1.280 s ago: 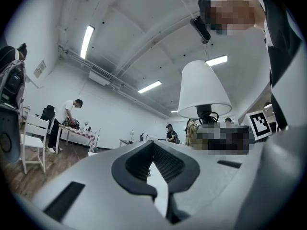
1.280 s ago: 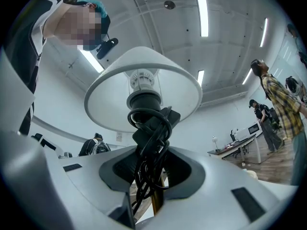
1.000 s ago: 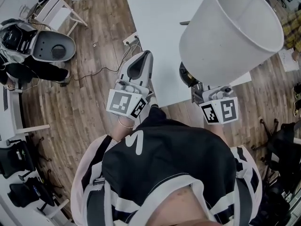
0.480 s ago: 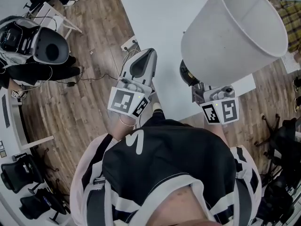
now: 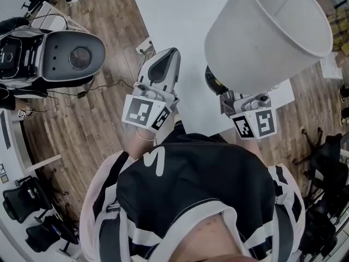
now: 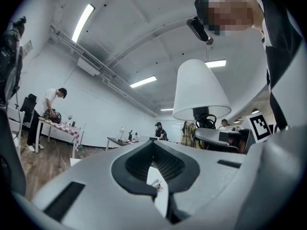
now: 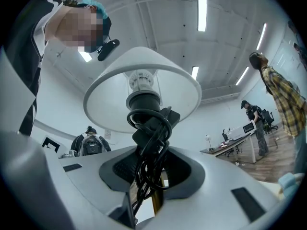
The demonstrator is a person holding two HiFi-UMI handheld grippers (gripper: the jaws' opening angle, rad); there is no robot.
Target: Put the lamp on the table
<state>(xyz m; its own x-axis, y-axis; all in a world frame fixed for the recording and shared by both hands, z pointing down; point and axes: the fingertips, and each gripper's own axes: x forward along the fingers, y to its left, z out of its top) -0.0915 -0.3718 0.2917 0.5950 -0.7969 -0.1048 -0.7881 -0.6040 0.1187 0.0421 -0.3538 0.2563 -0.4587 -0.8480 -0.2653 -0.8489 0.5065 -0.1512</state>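
The lamp's big white shade [image 5: 267,31] fills the upper right of the head view, with its dark base [image 5: 214,83] just under the shade's rim. My right gripper [image 7: 152,153] is shut on the lamp's black stem, which has a cord [image 7: 146,176] coiled round it; the white shade [image 7: 141,87] stands upright above the jaws. My left gripper [image 5: 168,54] is shut and holds nothing. It hangs to the left of the lamp [image 6: 201,92], over the near left edge of the white table [image 5: 180,21].
A grey machine with a round grille [image 5: 73,56] stands on the wood floor at the left, with cables [image 5: 106,86] beside it. Black chairs [image 5: 27,201] sit at the lower left. Far off, a person [image 6: 48,111] bends over a table. A person in a plaid shirt [image 7: 283,99] stands at the right.
Both grippers and the lamp have moved across the room together. The grey machine now shows larger at the left, and the white chair has left the left gripper view.
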